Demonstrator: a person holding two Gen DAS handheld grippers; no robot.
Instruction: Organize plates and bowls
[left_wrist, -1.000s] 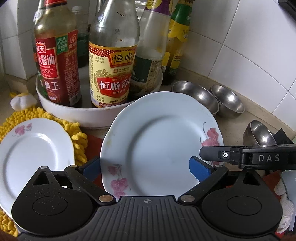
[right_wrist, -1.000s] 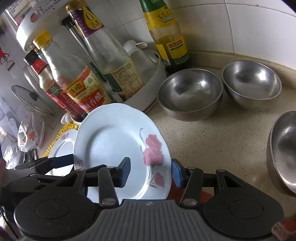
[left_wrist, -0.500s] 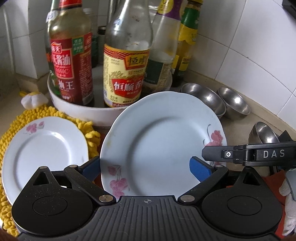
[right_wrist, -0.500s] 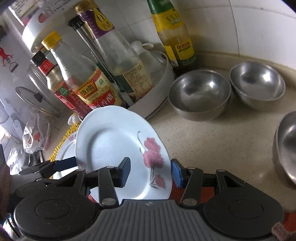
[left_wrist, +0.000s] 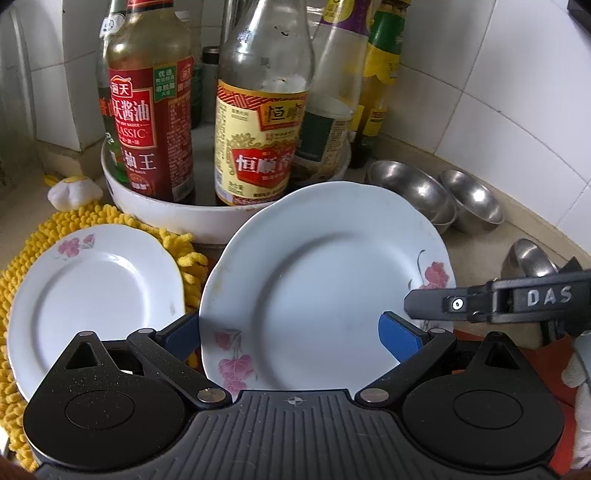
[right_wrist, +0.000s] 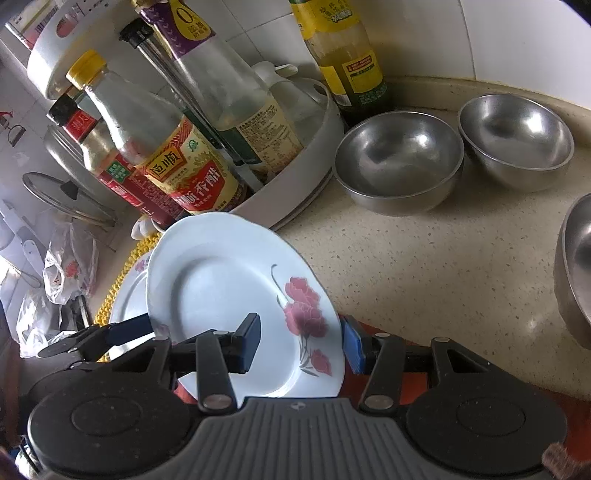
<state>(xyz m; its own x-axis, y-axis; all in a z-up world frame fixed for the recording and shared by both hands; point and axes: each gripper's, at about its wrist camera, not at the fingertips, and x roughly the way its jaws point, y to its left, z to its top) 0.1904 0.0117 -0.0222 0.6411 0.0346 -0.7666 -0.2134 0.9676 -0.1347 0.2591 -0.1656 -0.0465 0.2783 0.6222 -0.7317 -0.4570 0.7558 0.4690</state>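
Both grippers straddle the tilted white rose-printed plate — left gripper spread wide, right gripper spread, unclamped. Close firmly, then lower it toward nine o'clock onto the smaller floral plate.

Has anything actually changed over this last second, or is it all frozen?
Both views slid a little: the bottles sit further right and the second plate shows more fully, so the grippers seem to have shifted. The lifted plate stays tilted between the open left gripper and right gripper. Steel bowls unmoved.
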